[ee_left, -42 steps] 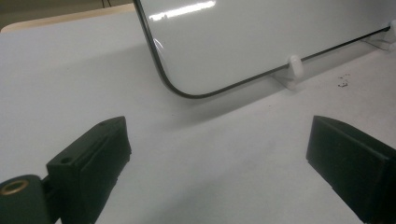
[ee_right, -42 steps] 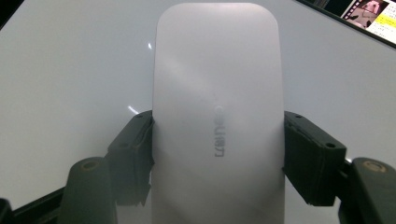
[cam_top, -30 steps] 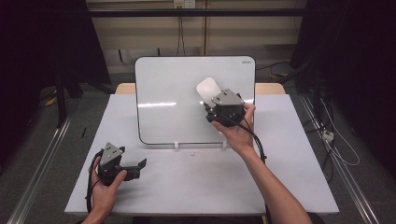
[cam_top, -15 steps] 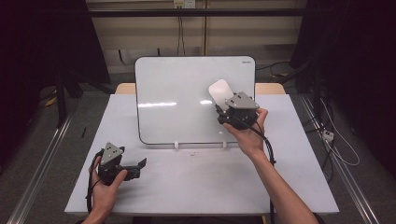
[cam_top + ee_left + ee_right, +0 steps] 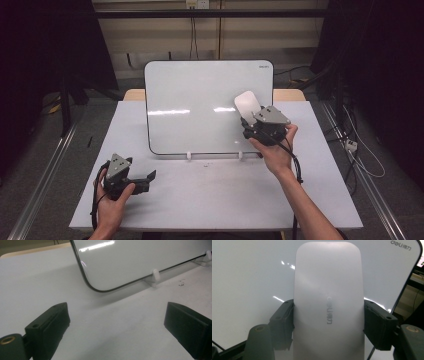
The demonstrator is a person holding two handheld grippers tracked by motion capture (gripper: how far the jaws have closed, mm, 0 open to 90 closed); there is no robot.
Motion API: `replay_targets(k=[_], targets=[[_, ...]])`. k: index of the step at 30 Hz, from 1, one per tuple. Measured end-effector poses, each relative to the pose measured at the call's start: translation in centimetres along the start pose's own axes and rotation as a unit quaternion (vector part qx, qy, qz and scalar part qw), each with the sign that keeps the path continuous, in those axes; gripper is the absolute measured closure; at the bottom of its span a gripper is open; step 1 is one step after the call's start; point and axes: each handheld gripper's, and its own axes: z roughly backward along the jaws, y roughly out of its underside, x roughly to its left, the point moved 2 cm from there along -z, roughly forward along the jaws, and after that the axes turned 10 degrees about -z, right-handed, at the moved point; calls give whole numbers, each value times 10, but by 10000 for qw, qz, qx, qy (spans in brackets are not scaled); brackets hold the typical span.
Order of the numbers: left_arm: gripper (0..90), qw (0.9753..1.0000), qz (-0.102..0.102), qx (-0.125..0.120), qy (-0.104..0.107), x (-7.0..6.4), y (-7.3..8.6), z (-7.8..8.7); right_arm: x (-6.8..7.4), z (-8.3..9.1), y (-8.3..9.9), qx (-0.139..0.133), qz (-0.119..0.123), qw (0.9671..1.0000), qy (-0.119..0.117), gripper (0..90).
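Right claw [image 5: 328, 322] grips the white eraser [image 5: 328, 302] between its jaws, flat against the whiteboard [image 5: 200, 100]; left claw [image 5: 117, 322] gapes wide.

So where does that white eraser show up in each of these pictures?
High view: the white eraser sits right of centre, held by the right gripper against the whiteboard.
Left gripper view: not in it; the whiteboard's lower corner is.
Right gripper view: the eraser stands centre, clamped between the jaws.
Shared landmark: the whiteboard.
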Motion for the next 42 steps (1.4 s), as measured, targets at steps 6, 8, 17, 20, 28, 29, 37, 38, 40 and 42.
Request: replay_targets(k=[6,8,17,20,28,29,37,38,40,42], targets=[[59,10000,37,2,4,1,0,0,-9,6,7,44,-13,10000,73,316],[59,10000,37,-7,-3,1,0,0,-11,7,11,71,-17,9999,108,316],[59,10000,36,-26,-10,1,0,0,-16,13,23,153,-14,9998,136,316],[59,10000,36,-18,-23,1,0,0,-16,13,25,172,41,9997,138,316],[59,10000,12,-1,-37,0,-1,0,-12,12,41,321,50,9994,114,316],[59,10000,4,-4,-25,0,-1,0,-11,12,43,347,73,9993,115,316],[60,10000,40,12,-34,1,0,-1,-8,5,51,426,114,9989,142,316],[60,10000,42,43,-50,1,0,-1,-8,4,51,436,101,9989,141,316],[60,10000,48,68,-52,1,0,-2,-8,1,53,459,135,9987,160,316],[60,9999,51,59,-77,1,0,-2,-7,-1,54,460,137,9987,160,316]])
